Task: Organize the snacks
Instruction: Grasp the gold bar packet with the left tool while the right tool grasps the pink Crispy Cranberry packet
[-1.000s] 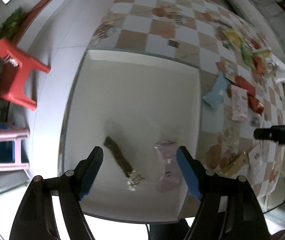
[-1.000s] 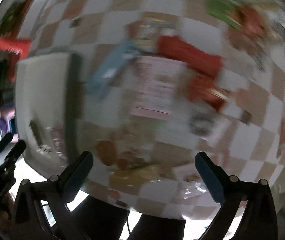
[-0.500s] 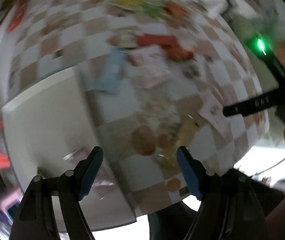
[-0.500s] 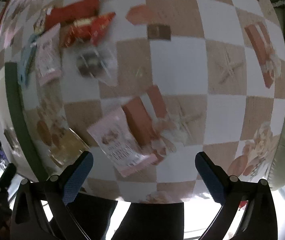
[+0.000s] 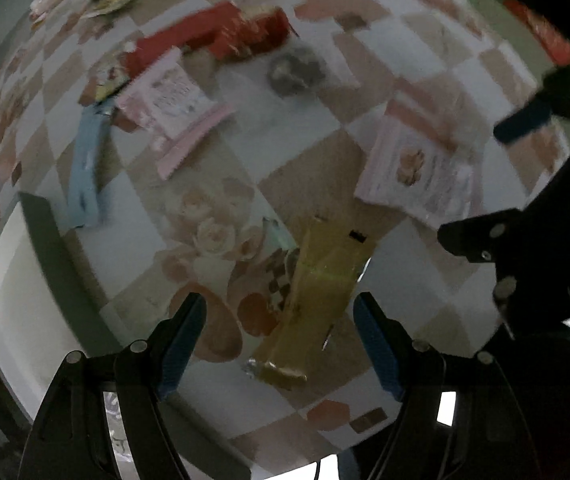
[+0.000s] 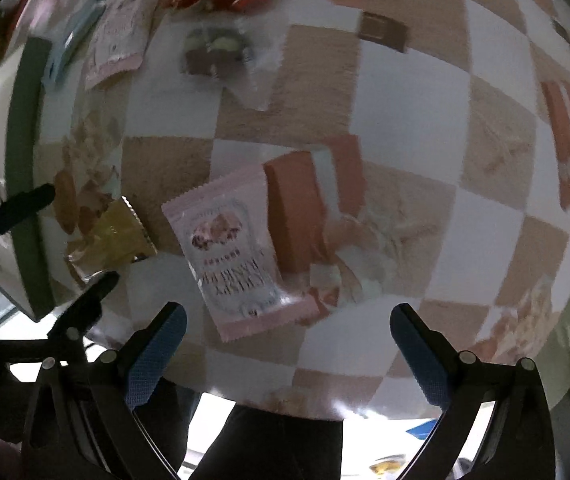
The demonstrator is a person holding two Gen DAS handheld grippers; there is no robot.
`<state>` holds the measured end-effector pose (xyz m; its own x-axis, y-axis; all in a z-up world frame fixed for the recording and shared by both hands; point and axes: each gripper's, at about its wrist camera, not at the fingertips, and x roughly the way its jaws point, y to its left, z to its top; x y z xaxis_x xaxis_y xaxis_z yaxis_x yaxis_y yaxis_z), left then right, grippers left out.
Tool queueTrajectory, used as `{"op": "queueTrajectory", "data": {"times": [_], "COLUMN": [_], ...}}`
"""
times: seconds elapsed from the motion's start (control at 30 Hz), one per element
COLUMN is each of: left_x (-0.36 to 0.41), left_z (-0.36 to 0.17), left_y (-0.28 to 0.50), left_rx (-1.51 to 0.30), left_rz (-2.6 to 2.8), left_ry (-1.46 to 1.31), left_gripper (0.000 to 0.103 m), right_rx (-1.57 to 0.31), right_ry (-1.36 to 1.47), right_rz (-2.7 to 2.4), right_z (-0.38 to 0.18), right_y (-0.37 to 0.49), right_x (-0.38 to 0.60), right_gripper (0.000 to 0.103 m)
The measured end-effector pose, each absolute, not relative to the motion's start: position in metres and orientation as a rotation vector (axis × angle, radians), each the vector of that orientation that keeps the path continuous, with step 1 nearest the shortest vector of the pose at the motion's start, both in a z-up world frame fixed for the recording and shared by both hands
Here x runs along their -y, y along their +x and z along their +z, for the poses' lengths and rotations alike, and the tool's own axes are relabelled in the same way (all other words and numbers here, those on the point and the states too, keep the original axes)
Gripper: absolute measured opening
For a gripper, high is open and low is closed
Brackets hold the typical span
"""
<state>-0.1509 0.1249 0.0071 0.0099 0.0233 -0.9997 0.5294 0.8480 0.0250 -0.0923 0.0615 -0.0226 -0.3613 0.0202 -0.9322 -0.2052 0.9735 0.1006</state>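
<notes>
My left gripper [image 5: 279, 342] points straight down and stands open over a yellow snack packet [image 5: 321, 292], which lies on the checkered tablecloth between the blue pads without touching them. In the right wrist view the same yellow packet [image 6: 117, 236] lies at the left, with the left gripper's fingers [image 6: 25, 204] on either side of it. My right gripper [image 6: 289, 356] is open and empty, just short of a pink snack packet [image 6: 237, 248]. That pink packet [image 5: 417, 172] also lies at the right of the left wrist view.
A white tray [image 5: 9, 280] with a dark green edge [image 5: 57, 264] borders the cloth at the left. Farther off lie another pink packet [image 5: 169, 96], a light blue packet [image 5: 85, 164], red packets [image 5: 213, 36] and a clear-wrapped dark sweet [image 5: 297, 70].
My left gripper swung from over the white tray to over the checkered cloth, rolled and sank, and now straddles the yellow packet. My right gripper moved lower and closer to the pink packet.
</notes>
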Motion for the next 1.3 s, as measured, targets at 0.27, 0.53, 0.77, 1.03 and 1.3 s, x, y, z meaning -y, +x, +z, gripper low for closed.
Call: {"op": "queueTrajectory", "data": {"times": [0.27,0.53,0.77,1.03,1.3], "left_x": [-0.156,-0.187,-0.202,-0.204,-0.179], "left_z": [-0.006,0.008,-0.006,-0.026,-0.037], "left_y": [-0.127,-0.12,-0.156,-0.159,-0.156], "left_rx": [-1.543,-1.57,-1.67,-1.707,-1.707], "left_rz": [-0.232,-0.146,-0.018,0.103,0.136], "left_ry": [0.271,0.117,-0.093,-0.174,-0.159], "left_gripper": [0.086,0.086,0.086,0.095,0.103], "right_rx": [-1.907,-1.911,-1.9,-1.852,-1.896], "right_ry": [-0.208,-0.081,-0.074,-0.345,-0.352], "right_rz": [0.181,0.135,0.114,0.266,0.279], "right_z": [-0.041,-0.035,-0.047,-0.049,-0.06], "right_y": [-0.078,-0.073,-0.102,-0.111,-0.077], "right_x": [-0.071,-0.045,-0.054,-0.093,-0.086], "right_gripper": [0.102,0.102,0.102,0.103,0.103]}}
